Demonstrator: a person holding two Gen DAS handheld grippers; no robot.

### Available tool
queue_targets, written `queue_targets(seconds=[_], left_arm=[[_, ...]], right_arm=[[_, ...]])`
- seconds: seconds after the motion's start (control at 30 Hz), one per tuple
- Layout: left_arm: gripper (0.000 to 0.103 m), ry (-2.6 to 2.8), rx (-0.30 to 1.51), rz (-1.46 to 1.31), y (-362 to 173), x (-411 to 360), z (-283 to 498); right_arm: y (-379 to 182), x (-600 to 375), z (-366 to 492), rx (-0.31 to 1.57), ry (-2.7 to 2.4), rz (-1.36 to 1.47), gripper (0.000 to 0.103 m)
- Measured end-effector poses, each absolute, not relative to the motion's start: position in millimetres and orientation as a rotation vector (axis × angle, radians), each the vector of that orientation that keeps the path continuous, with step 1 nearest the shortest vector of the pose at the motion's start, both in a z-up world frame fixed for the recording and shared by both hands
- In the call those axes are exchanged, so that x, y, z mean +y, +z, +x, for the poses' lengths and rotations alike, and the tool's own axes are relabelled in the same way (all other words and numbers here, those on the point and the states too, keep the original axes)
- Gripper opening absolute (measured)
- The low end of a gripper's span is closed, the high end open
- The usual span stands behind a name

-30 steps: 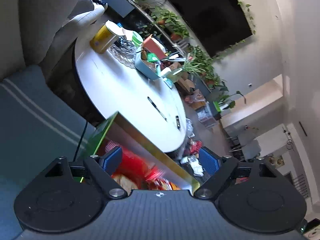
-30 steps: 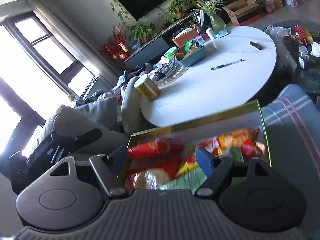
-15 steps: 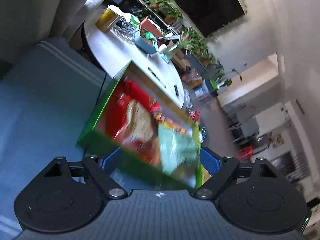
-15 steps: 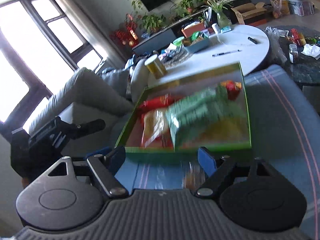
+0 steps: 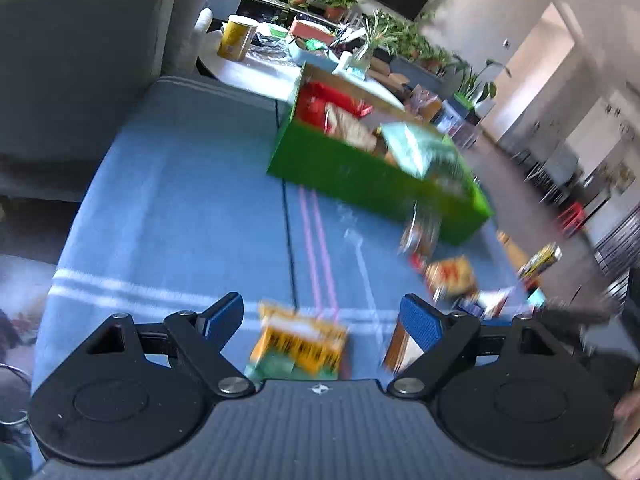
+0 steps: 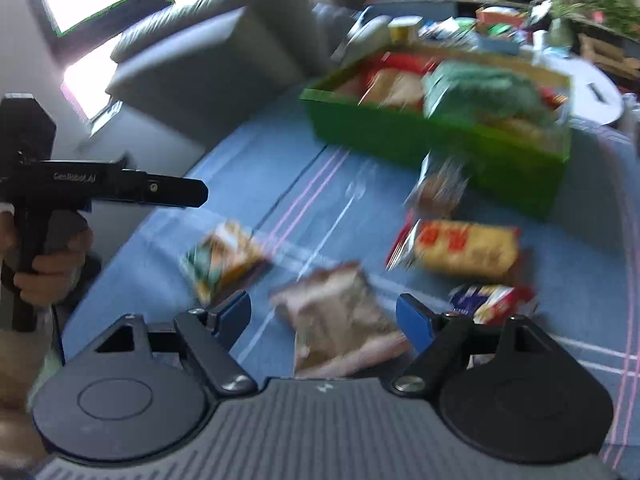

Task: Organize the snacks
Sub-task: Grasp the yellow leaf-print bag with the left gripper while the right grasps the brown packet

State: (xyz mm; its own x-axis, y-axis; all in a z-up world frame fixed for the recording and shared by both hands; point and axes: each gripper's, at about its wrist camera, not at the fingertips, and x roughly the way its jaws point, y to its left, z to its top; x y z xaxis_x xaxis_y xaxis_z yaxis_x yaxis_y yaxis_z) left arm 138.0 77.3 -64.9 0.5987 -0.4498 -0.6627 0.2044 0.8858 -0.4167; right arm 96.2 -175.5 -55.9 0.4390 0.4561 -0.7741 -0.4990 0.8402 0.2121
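gaping wide with nothing clasped, the left gripper [image 5: 322, 318] and right gripper [image 6: 323, 314] were held above snack packets [image 6: 466, 250] scattered beside the green box [image 6: 436, 140].

Left gripper [image 5: 322, 316] jaws wide, nothing between; right gripper [image 6: 323, 314] angled down, jaws wide.

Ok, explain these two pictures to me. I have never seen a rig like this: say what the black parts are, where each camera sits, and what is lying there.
No robot here: a person holds a hand tool with two fingers in each hand. Each picture comes from a camera on one tool, looking along its blue-tipped fingers. The left gripper and right gripper both stand open and hold nothing. The right view also shows the other tool in the person's hand. On the blue cloth stands a green box full of snack packets. Loose packets lie before it, among them a yellow packet and a brown packet.
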Motion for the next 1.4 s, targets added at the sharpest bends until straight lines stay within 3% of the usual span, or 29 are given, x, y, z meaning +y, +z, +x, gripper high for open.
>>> queue_targets(seconds=[0.33,0.6,0.9,1.2,1.3,1.33,1.4], left_arm=[[0.084,-0.393,0.833,-0.209,-80.1,63.3,105.3],[0.084,-0.415,0.846,-0.167,-87.9,54.0,101.7],[0.084,-0.376,0.827,-0.086,-90.3,37.4,118.4],[0.085,-0.329,0.779,0.082,-107.9,15.9,120.1],[0.091,-0.316,0.722,0.153,-114.3,8.9,115.8],[0.088,-0.318,0.731,0.137,-114.4,9.3,117.7],[0.056,-0.317,0.718,0.126,-110.7,9.5,118.5]], right_arm=[[-91.4,-142.7,83.6,0.851,0.540,-0.402,0.096],[-96.4,-148.3,71.1,0.791,0.506,-0.268,0.085],[-79.2,-157.6,35.9,0.686,0.419,-0.128,0.085],[-78.3,-174.0,33.5,0.695,0.379,-0.066,0.085],[-80.4,-176.8,37.0,0.703,0.379,-0.040,0.085],[-80.8,-176.8,37.5,0.702,0.378,-0.037,0.085],[-81.4,-176.3,36.1,0.692,0.377,-0.031,0.085]])
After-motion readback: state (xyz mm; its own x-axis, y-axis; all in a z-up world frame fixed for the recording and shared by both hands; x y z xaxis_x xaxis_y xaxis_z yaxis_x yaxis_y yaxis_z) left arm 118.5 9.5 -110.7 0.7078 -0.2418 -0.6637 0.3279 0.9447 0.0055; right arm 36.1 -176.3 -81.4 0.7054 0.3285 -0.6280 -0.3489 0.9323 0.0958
